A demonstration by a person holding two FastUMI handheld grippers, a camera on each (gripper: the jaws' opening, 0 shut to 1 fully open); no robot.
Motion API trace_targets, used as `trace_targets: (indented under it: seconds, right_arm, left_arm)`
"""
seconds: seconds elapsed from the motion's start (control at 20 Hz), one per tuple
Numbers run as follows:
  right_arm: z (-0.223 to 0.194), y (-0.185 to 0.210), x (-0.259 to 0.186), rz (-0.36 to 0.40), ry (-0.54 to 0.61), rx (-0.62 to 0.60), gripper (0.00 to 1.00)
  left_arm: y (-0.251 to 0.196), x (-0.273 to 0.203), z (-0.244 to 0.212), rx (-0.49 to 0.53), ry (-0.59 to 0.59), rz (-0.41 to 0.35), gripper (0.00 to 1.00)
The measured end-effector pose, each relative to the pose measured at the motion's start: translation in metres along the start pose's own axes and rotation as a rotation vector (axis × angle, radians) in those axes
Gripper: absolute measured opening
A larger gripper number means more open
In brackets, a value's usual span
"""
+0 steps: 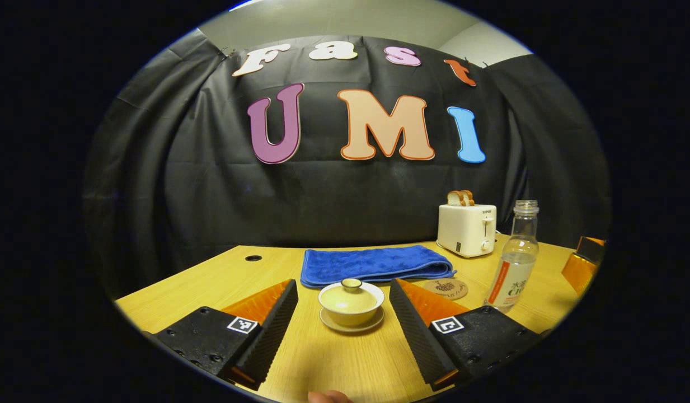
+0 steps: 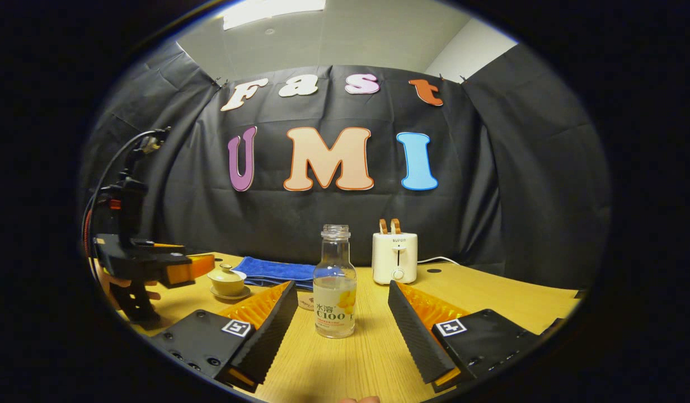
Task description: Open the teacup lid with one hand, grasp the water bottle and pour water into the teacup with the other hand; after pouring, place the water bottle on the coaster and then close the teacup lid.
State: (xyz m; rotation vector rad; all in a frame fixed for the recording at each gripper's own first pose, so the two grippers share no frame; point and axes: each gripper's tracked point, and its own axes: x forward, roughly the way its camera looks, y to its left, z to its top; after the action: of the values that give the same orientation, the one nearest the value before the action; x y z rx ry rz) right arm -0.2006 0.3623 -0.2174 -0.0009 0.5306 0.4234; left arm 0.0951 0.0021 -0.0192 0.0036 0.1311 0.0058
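"C100" on bottle [image 2: 334, 282], "SUPOR" on toaster [image 2: 395, 258]

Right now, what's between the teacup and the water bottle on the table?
In the left gripper view, the round coaster lies on the table between the teacup and the water bottle, nearer the bottle. The left gripper's open right finger also crosses that gap, closer to the camera.

worktop [image 1: 333, 364]: pale wood, cable hole at far left | teacup [image 1: 351, 303]: lidded, on saucer, ahead between left hand-held gripper [image 1: 343, 327] fingers | blue towel [image 1: 374, 264]: folded, beyond teacup | coaster [image 1: 445, 289]: right of teacup | water bottle [image 2: 334, 291]: upright, uncapped, between right hand-held gripper [image 2: 343, 327] fingers | toaster [image 2: 395, 258]: beyond bottle
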Motion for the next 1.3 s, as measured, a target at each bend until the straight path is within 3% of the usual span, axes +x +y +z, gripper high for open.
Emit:
trace_targets:
  seconds: [0.3, 0.9, 1.1, 1.3]
  right_arm:
    - [-0.006, -0.011, 0.005, -0.013, 0.034, 0.015, 1.00]
    - [-0.014, -0.013, 0.008, -0.006, 0.069, 0.027, 1.00]
    - [-0.015, -0.016, 0.009, -0.012, 0.072, 0.029, 1.00]
    - [-0.017, -0.020, 0.012, -0.014, 0.080, 0.028, 1.00]
  left_arm:
    - [-0.012, 0.045, -0.013, 0.043, 0.039, -0.019, 0.96]
    - [-0.010, 0.069, -0.020, 0.053, 0.057, -0.019, 0.95]
    - [-0.009, 0.070, -0.025, 0.062, 0.074, -0.025, 0.78]
    - [-0.008, 0.070, -0.031, 0.078, 0.102, -0.022, 0.73]
